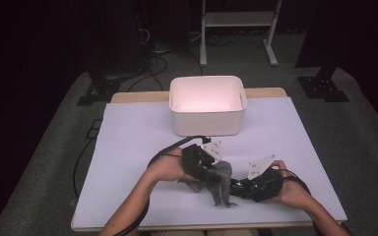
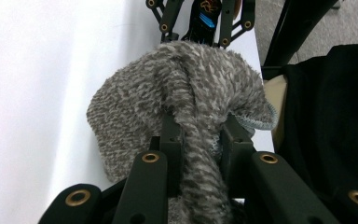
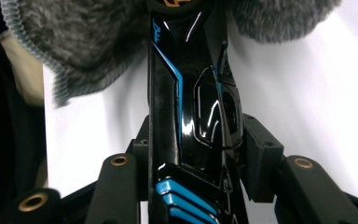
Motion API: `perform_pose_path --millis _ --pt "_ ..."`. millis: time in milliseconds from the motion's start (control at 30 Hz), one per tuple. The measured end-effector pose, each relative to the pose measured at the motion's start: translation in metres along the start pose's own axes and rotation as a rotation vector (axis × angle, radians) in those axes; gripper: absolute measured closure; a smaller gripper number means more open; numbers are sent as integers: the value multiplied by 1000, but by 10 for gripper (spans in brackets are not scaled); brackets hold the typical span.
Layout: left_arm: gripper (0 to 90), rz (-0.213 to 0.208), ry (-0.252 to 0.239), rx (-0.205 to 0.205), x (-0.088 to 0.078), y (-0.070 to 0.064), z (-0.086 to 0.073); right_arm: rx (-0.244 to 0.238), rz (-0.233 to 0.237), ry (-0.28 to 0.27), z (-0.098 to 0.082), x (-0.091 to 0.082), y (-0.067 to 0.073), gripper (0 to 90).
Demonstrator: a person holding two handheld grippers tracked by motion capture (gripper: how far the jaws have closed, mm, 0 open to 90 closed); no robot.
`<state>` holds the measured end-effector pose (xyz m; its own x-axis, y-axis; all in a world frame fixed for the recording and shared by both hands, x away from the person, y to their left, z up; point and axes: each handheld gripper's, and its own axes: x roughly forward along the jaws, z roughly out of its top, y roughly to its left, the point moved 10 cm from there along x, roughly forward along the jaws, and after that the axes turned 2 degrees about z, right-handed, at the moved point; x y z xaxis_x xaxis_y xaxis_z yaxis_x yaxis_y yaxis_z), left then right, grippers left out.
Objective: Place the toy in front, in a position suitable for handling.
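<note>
While the white-covered table lay bare around the work and the white plastic bin stood well beyond it at the far edge, the fuzzy grey sock hung near the front edge, between the two grippers and partly trailing on the sheet. The left gripper was clenched on a bunched fold of it; the right gripper was grasping a glossy black-and-blue object whose far end pointed at the sock.

The larger risk, as I judged it, was the sock: held by one fold only, it sagged, so its ribbed opening could fall shut and the object would butt against fabric and drag the whole sock sideways. The smaller risk was the object itself; its slick, curved shell gave the pads little to bite, so a push against resistance could twist it or slide it out of the jaws onto the table.

The high view gave the layout, bin, hands and cables, but the sock was a dark lump there. The left gripper view showed the sock pinched between its jaws, with the right gripper beyond; the right gripper view showed the pale-blue ribbed cuff and the jaws flanking the object.
</note>
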<state>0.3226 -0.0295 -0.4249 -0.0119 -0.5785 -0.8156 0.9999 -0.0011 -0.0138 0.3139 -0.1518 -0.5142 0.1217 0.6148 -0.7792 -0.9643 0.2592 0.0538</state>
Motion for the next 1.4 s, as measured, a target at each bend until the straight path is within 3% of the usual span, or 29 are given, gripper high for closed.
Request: perform_pose_path --millis 267,400,533,600,667,833,900,1067,1400 --pt "761 43 6 -42 -29 5 -31 -71 30 -27 53 29 -4 555" --pt "761 66 27 -56 -30 8 -53 -99 67 -55 83 52 0 553" --pt "761 60 24 -94 -25 10 -68 -107 84 -46 86 72 3 548" --pt "761 45 13 -105 -21 9 -70 -99 94 -76 86 73 4 537" --pt "761 47 10 -102 -17 10 -69 -68 128 -90 84 70 5 480" --pt "761 61 20 -91 -15 12 -63 -53 107 -98 69 56 3 438" --pt "760 65 25 -84 -14 12 -60 -43 94 -110 62 47 2 462" --pt "761 53 27 -51 -7 8 -48 24 93 -165 50 28 -2 667" --pt "760 12 62 42 24 3 -7 13 79 -179 50 29 -1 666"
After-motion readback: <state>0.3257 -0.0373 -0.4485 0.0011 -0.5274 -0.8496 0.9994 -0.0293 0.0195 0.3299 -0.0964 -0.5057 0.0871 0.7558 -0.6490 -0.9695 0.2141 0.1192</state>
